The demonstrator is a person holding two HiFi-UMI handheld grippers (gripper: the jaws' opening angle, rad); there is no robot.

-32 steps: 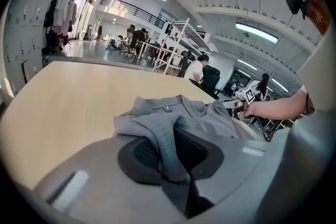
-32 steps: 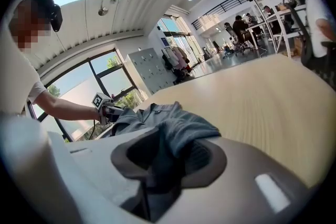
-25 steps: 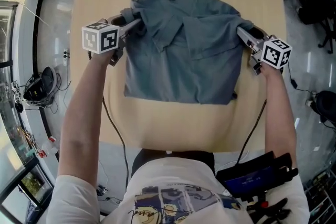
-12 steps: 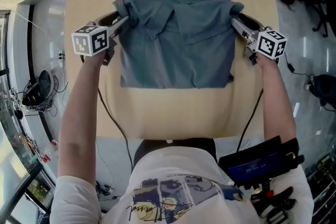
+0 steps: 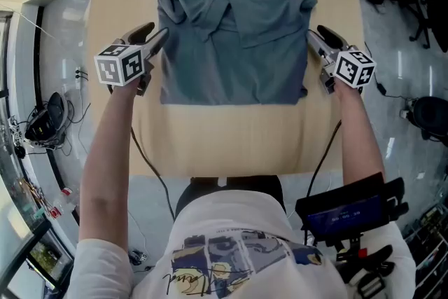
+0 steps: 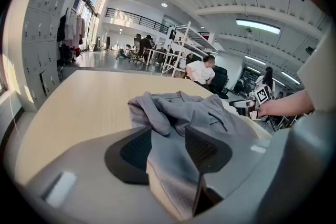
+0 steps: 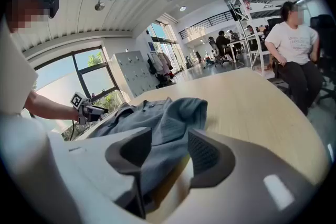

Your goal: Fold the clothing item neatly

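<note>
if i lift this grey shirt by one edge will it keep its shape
Likely floppy: the grey shirt lies in soft wrinkles, its sleeves bunched. Probably light, since the cloth looks thin. Pushed, it may crumple rather than slide whole.

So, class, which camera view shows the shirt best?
The head view: it looks down on the whole shirt, sleeves folded in, lying on the table. Each gripper view sees only one side edge from low down, with the rest foreshortened behind it.
</note>
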